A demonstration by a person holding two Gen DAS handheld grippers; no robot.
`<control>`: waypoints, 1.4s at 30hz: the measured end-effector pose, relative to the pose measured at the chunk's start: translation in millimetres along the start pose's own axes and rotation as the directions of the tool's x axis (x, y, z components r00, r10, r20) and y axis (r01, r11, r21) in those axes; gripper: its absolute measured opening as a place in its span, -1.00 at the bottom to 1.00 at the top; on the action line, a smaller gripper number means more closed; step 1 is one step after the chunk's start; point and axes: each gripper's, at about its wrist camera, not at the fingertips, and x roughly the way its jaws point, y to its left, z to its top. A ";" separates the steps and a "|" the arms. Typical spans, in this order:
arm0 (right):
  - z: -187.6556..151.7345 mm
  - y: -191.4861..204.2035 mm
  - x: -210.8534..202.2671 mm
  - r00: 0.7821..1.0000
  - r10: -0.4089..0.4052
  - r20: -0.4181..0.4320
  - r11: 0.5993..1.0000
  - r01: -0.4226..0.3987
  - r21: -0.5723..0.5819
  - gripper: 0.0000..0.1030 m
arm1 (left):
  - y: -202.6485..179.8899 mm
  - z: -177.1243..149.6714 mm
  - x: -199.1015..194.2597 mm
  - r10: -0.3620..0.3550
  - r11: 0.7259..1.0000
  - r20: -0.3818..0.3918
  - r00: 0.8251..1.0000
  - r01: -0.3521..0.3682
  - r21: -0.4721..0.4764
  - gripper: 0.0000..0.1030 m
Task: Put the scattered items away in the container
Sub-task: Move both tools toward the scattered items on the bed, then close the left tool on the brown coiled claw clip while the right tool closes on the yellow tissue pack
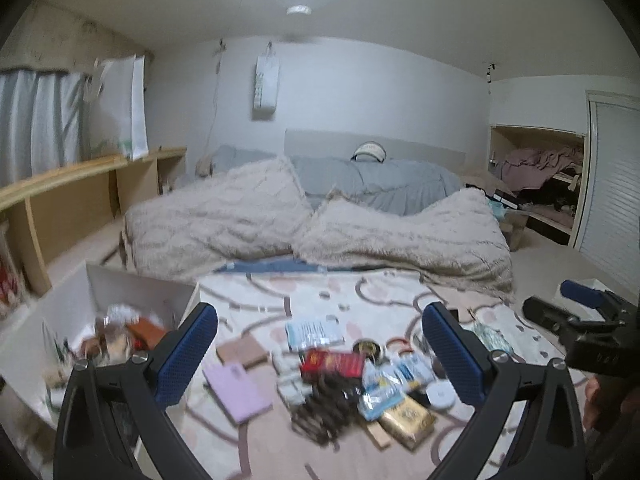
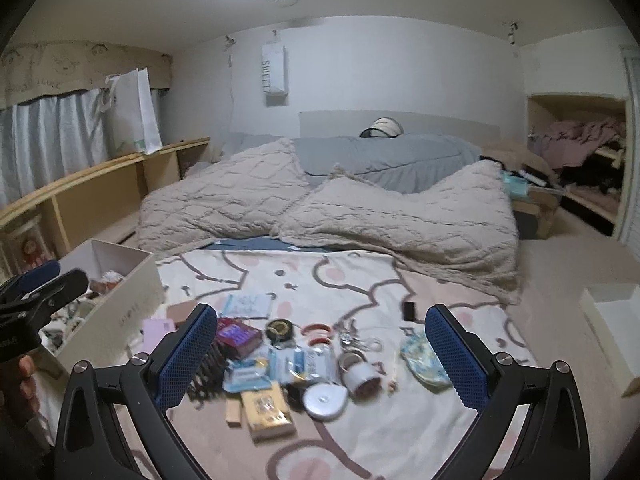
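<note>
Several small items lie scattered on a patterned blanket (image 1: 320, 300): a red box (image 1: 332, 362), a lilac booklet (image 1: 238, 390), a yellow pack (image 1: 408, 420), a dark hair piece (image 1: 320, 412). A white box (image 1: 120, 280) at the left holds some items. My left gripper (image 1: 320, 344) is open and empty above the pile. My right gripper (image 2: 320, 344) is open and empty above the same pile, over a tape roll (image 2: 360, 374), a round white disc (image 2: 324, 400), the red box (image 2: 238, 336) and a floral pouch (image 2: 424, 360). The white box shows in the right wrist view (image 2: 120, 312).
Fluffy beige bedding (image 2: 320, 208) lies behind the blanket. A wooden shelf (image 2: 100, 184) runs along the left wall. A white lid or box (image 2: 612, 328) sits on the carpet at the right. An open closet (image 2: 580, 152) is at the far right.
</note>
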 end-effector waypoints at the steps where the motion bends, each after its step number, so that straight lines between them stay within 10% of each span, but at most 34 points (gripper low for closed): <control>1: 2.8 0.4 6.1 1.000 0.003 -0.004 1.000 -0.003 0.005 1.00 | -0.6 2.5 3.9 -0.003 1.000 0.001 1.000 0.003 0.002 1.00; 15: -35.7 -8.0 87.1 0.977 0.085 -0.198 0.996 -0.076 0.048 1.00 | 1.3 -25.9 92.6 -0.069 0.998 -0.215 0.974 0.070 -0.001 1.00; 30: -109.3 34.9 124.4 0.874 0.143 -0.465 0.959 -0.238 -0.152 0.67 | -16.1 -91.0 143.3 -0.110 0.969 -0.456 0.883 0.198 0.151 1.00; 42: -124.7 34.5 141.8 0.808 0.191 -0.557 0.952 -0.292 -0.098 0.31 | -15.8 -115.8 173.5 -0.062 0.953 -0.528 0.847 0.208 0.221 1.00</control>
